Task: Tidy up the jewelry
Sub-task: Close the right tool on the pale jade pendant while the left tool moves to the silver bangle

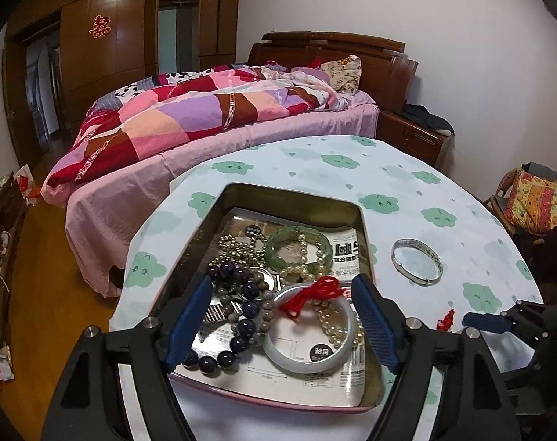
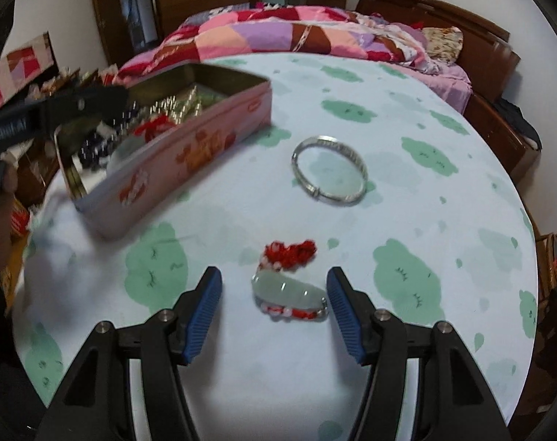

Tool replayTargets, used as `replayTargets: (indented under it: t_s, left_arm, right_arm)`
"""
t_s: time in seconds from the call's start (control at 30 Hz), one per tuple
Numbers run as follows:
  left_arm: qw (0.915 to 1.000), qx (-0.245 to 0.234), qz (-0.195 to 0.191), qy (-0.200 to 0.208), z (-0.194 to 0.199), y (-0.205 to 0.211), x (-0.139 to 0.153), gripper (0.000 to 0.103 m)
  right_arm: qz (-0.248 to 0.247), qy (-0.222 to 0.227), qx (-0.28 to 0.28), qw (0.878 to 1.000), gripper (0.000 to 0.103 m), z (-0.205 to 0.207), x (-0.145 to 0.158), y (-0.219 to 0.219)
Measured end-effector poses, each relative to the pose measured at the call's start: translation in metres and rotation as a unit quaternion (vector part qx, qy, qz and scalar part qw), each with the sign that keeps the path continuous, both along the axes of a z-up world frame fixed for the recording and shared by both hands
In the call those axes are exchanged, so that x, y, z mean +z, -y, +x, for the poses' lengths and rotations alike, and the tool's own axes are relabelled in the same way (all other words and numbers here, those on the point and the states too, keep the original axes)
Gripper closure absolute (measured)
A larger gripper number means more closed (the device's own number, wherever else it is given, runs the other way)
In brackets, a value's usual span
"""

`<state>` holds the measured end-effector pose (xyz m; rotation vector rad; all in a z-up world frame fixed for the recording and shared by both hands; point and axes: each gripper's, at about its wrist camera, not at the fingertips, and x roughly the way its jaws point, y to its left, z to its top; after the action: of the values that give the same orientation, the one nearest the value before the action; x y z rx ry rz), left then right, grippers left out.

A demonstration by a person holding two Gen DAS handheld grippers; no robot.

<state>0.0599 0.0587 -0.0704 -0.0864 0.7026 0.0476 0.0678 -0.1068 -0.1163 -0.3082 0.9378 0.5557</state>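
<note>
1. The left hand-held gripper (image 1: 282, 325) hovers wide and empty over the tin (image 1: 241, 193), probably steadying it.
2. The right hand-held gripper (image 2: 274, 316) stands partly spread around the jade pendant (image 2: 287, 290) on the bench (image 2: 407, 103), not touching it.
3. The silver bangle (image 2: 329, 169) waits further ahead.

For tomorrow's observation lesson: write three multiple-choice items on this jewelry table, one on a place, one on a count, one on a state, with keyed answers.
1. Where does the silver bangle lie?
A. in the tin
B. on the tablecloth beside the tin
C. on the bed

2. How many jewelry pieces lie on the tablecloth outside the tin?
A. two
B. four
C. none

3. How do the right gripper jaws stand?
A. shut on the bangle
B. shut, empty
C. open around the jade bracelet

Answers: B, bangle rests on cloth; A, bangle and jade bracelet; C, pads stand clear of it.
</note>
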Motion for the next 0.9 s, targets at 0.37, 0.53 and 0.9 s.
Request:
replayTargets:
  t_s: [0.37, 0.53, 0.9]
  left_arm:
    - [0.9996, -0.027, -0.004, 0.003, -0.001, 0.016, 0.004, 0.025]
    - [0.9988, -0.049, 0.007, 0.004, 0.005, 0.033, 0.005, 0.025]
    - [0.99, -0.128, 0.058, -0.011, 0.039, 0.102, -0.005, 0.025]
  right_arm:
    - [0.013, 0.004, -0.002, 1.0, 0.06, -0.004, 0.0, 0.008]
    - [0.029, 0.011, -0.028, 0.999, 0.06, 0.001, 0.007, 0.02]
    - [0.02, 0.04, -0.106, 0.993, 0.06, 0.026, 0.016, 0.067]
